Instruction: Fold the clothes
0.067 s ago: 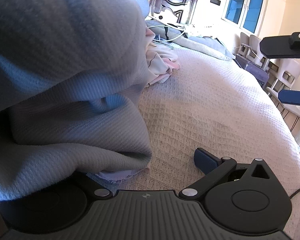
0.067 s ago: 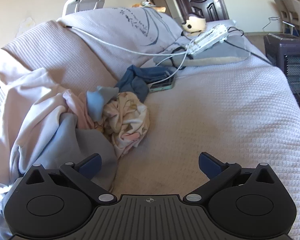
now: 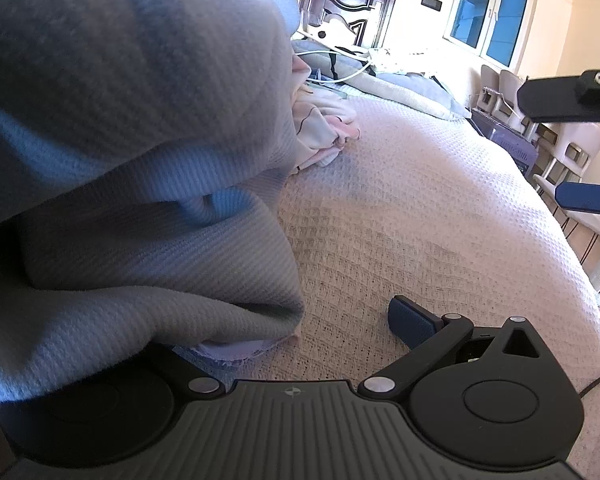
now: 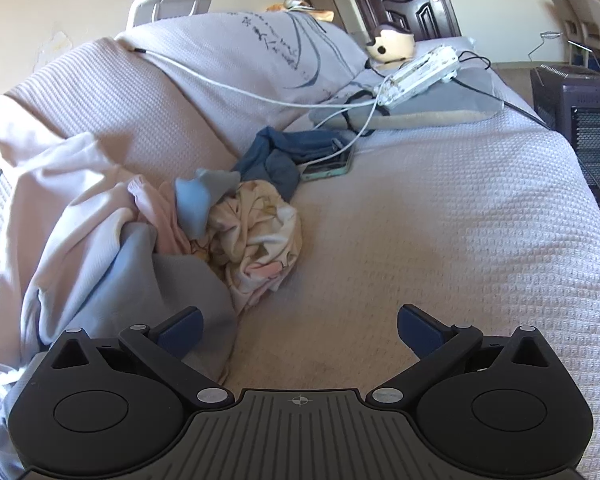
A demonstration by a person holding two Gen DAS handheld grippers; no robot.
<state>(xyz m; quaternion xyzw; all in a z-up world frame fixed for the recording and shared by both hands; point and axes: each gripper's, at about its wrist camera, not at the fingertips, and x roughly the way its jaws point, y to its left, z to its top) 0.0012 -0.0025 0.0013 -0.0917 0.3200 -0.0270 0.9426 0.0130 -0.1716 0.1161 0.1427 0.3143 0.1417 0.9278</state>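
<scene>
Both wide-open hand-held grippers hold nothing: grey garment (image 3: 140, 160) drapes the left (image 3: 300, 328), beside the right (image 4: 300, 326).

Wide stretch of cream waffle-weave bedspread (image 4: 440, 240) is lying bare ahead and to the right of the right gripper (image 4: 300, 328), jaws spread, nothing between them. Crumpled heap of pink, blue and printed clothes (image 4: 204, 224) is blocking its left side. Further back, a green-cased phone (image 4: 328, 166), white cables (image 4: 260, 96) and a white power strip (image 4: 420, 70) are cluttering the pillow end. Grey-blue ribbed knit garment (image 3: 132, 152) is draping over the left gripper's (image 3: 300, 324) left half, covering that finger; bedspread right of it is sitting clear.
</scene>
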